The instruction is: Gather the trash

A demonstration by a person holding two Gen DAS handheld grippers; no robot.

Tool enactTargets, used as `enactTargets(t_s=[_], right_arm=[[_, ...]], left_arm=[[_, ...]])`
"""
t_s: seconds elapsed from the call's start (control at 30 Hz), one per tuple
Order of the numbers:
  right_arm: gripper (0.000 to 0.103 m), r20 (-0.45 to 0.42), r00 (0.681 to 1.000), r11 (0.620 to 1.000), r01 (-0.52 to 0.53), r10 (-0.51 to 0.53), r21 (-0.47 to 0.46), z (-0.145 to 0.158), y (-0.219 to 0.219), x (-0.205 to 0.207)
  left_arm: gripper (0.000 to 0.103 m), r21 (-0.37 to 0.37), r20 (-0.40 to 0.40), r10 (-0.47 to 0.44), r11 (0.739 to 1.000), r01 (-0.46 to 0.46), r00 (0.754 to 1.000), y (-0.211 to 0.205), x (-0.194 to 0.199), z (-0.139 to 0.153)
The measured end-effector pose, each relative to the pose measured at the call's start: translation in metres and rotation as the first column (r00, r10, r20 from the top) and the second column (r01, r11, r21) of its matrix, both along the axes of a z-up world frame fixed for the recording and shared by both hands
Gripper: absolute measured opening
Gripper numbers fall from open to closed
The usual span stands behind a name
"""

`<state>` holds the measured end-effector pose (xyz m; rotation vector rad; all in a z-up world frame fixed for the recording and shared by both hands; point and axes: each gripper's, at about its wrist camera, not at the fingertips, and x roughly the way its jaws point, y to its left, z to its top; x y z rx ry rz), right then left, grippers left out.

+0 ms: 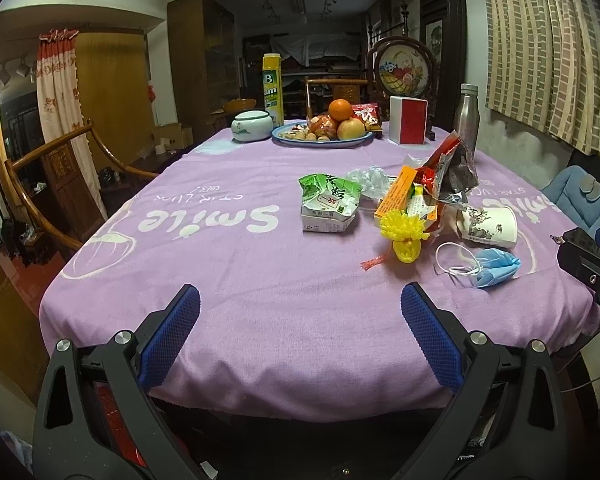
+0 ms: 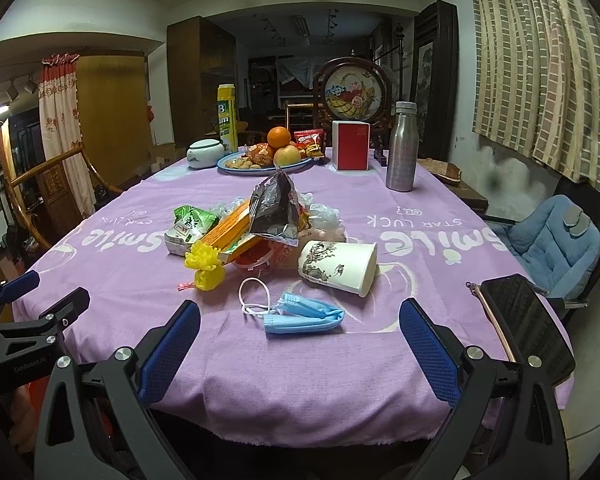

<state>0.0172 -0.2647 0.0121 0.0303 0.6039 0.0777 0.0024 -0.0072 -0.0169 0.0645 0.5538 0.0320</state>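
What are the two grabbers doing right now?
Left gripper: open, holding nothing.
Right gripper: open, holding nothing.

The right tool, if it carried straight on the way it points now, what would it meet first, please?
Most likely the blue face mask, lying crumpled on the purple cloth just ahead of the open right tool. The tipped paper cup lies beyond it; depth is hard to judge.

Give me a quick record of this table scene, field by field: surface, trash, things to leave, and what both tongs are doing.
surface: purple tablecloth
trash pile: green carton, orange box, foil wrapper, yellow bag
loose trash: paper cup on its side, blue face mask
leave: fruit plate, steel bottle, phone
left tongs: open, empty
right tongs: open, empty, facing the mask
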Motion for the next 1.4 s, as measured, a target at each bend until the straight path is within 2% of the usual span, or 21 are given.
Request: enactTargets(t_s=[1.4], right_arm=[[0.097, -0.016, 1.000, 1.000, -0.013, 0.013, 0.006, -0.0042, 0.0041, 0.0011]], left_arm=[[0.097, 0.006, -0.030, 0.003, 1.000, -0.002, 1.000, -0.0033, 0.0001, -0.0075]])
